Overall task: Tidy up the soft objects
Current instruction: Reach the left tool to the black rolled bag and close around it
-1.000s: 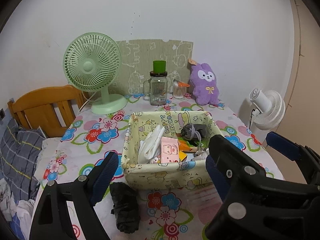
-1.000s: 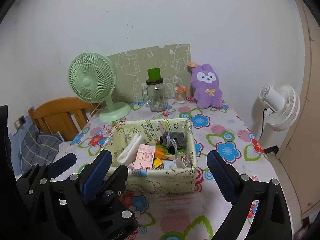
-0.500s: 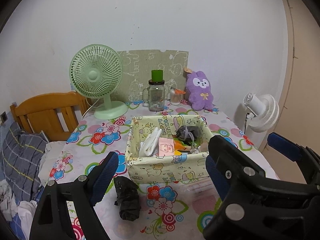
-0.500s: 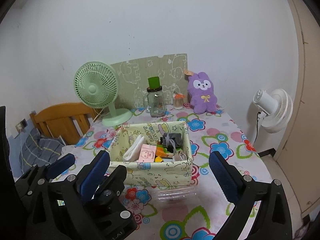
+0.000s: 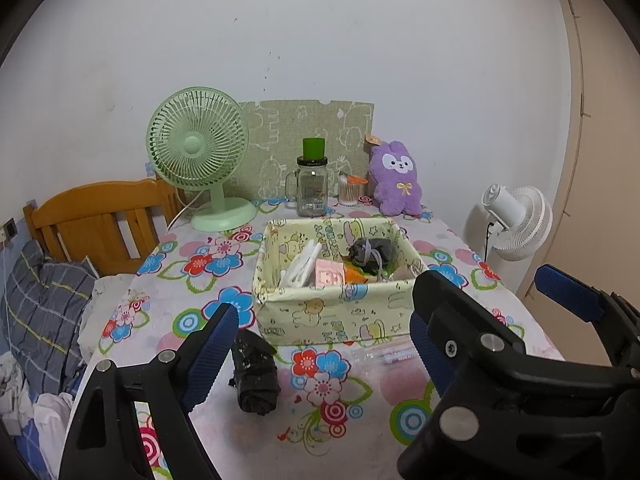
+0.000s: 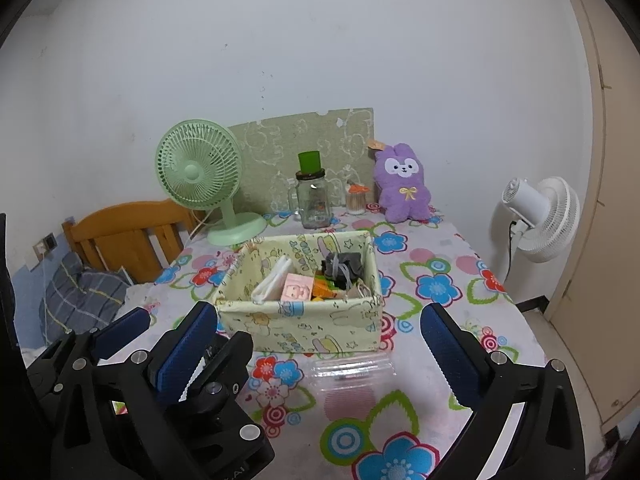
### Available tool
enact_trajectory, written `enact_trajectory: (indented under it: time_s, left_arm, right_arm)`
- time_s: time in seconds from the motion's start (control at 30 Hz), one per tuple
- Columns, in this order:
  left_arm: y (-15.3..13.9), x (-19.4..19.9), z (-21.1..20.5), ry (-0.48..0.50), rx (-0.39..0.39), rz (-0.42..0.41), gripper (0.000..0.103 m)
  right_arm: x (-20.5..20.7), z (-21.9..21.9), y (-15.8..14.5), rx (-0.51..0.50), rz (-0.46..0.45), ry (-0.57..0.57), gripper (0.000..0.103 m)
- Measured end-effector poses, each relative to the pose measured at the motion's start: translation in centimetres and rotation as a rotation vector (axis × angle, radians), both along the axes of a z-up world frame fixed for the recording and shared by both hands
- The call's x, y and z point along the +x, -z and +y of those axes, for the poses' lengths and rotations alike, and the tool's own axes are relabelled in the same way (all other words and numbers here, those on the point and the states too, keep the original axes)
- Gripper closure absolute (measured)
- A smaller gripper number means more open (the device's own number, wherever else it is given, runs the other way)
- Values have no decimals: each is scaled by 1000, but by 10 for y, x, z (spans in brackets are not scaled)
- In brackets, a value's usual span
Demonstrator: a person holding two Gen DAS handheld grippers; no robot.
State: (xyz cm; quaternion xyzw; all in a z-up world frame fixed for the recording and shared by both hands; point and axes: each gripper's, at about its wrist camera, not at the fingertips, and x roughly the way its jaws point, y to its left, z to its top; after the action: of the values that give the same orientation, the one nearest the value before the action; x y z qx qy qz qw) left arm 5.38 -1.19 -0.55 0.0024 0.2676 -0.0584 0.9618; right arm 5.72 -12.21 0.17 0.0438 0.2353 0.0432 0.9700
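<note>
A yellow fabric basket [image 5: 332,314] [image 6: 304,326] stands mid-table, holding white cloth, a pink item and a grey bundle [image 5: 370,250]. A rolled black cloth [image 5: 256,372] lies on the table in front of the basket's left corner, just right of my left gripper's left finger. A purple plush rabbit [image 5: 396,184] [image 6: 404,188] sits at the back. My left gripper [image 5: 320,360] is open and empty, near the table's front edge. My right gripper [image 6: 324,356] is open and empty, with a clear plastic packet [image 6: 352,370] lying between its fingers.
A green desk fan [image 5: 200,152], a glass jar with a green lid [image 5: 312,192] and a small container [image 5: 348,190] stand at the back. A white fan [image 5: 516,222] is off the right edge. A wooden bed frame [image 5: 100,216] and bedding lie left.
Both grippers have drawn back from the basket and risen a little; the basket looks smaller and more of the front table shows. Both stay open.
</note>
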Motion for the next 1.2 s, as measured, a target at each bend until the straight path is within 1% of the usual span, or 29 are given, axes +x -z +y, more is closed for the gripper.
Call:
enact_trajectory:
  time_s: [0.17,0.27,0.4,0.57,0.67,0.8,0.87,0.97,1.2]
  left_arm:
    - [10,-3,0,3,11,9,17]
    - [16,-4,0,4,19,17,19]
    - [26,-4,2,0,18,33,21]
    - [39,0,2,-44,49,29,24]
    - [47,5,4,-46,45,50,26]
    - [58,13,8,-45,43,81,27]
    - [62,16,10,-44,43,92,31]
    - [73,24,15,-50,39,125,34]
    - [92,40,24,-66,37,171,35]
  right_arm:
    - [-6,0,12,2,-3,3,0]
    - [-5,1,19,7,14,8,0]
    - [-7,3,28,-3,13,36,0]
    - [0,3,44,1,46,42,0]
    - [8,4,53,20,82,25,0]
    - [15,8,64,16,100,28,0]
    - [20,10,70,20,111,30,0]
    - [28,13,79,22,135,33,0]
    - [47,22,98,10,183,34,0]
